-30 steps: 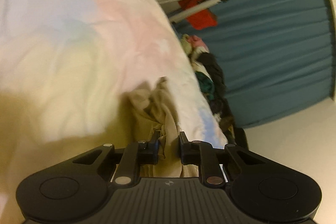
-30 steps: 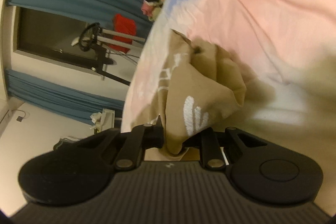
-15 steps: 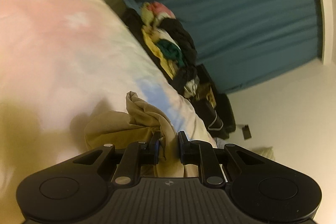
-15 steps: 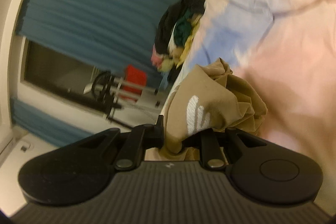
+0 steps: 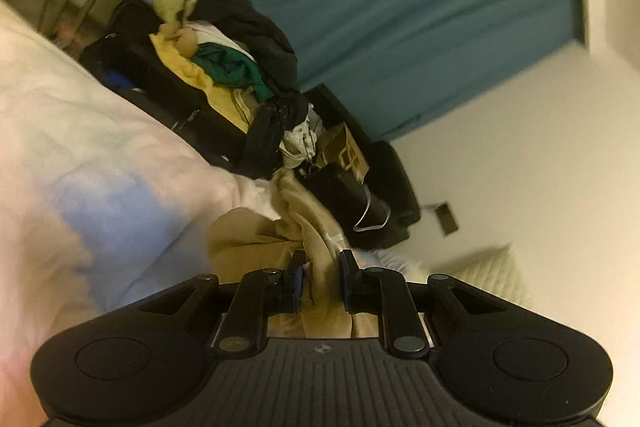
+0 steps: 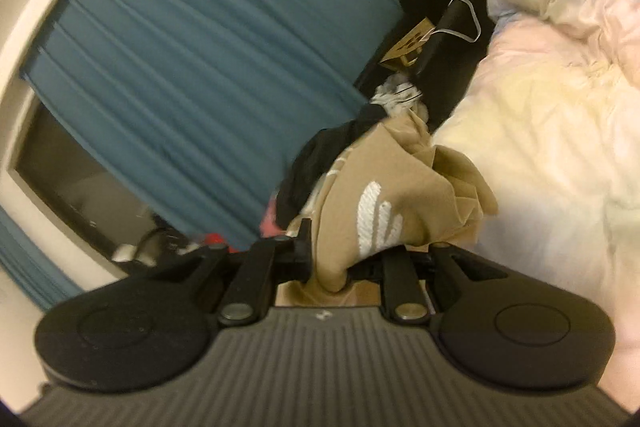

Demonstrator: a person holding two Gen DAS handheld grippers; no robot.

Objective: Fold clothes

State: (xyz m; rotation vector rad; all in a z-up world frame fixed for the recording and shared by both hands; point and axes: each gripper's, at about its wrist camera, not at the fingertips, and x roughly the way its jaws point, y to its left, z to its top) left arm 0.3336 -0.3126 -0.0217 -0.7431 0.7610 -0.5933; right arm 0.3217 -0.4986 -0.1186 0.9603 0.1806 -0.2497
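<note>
Shirt [image 6: 384,203], a tan one with a white print, was bunched between the jaws of the right tongs [image 6: 340,259], which were closed on a thick wad of it. From that grip the cloth rose ahead of the fingers in loose, crumpled folds, with the print facing the camera. The left tongs [image 5: 322,277] pinched a narrower rope of the same shirt [image 5: 280,239], the jaws drawn in on it though not fully together; the rest of the cloth spilled ahead and to the left of the fingers.

Judging by the way it sagged and creased, the fabric was light, thin and limp, with no stiffness to keep a shape; it would drape from wherever it was held and would not slip easily from rubber pads. Nothing about it looked fragile. Both grips sat on gathered bundles, not on edges, so I judged that a clean fold would call for taking hold again at a hem, shoulder seam or corner, one in each tongs, and pulling the shirt flat. Which part of the shirt each held could not be told.

Beyond the shirt lay a pastel duvet [image 6: 552,131], to the right of the right tongs and to the left of the left. Farther ahead stood a heap of clothes [image 5: 224,59] on a dark chair, then a blue curtain [image 5: 400,11].
</note>
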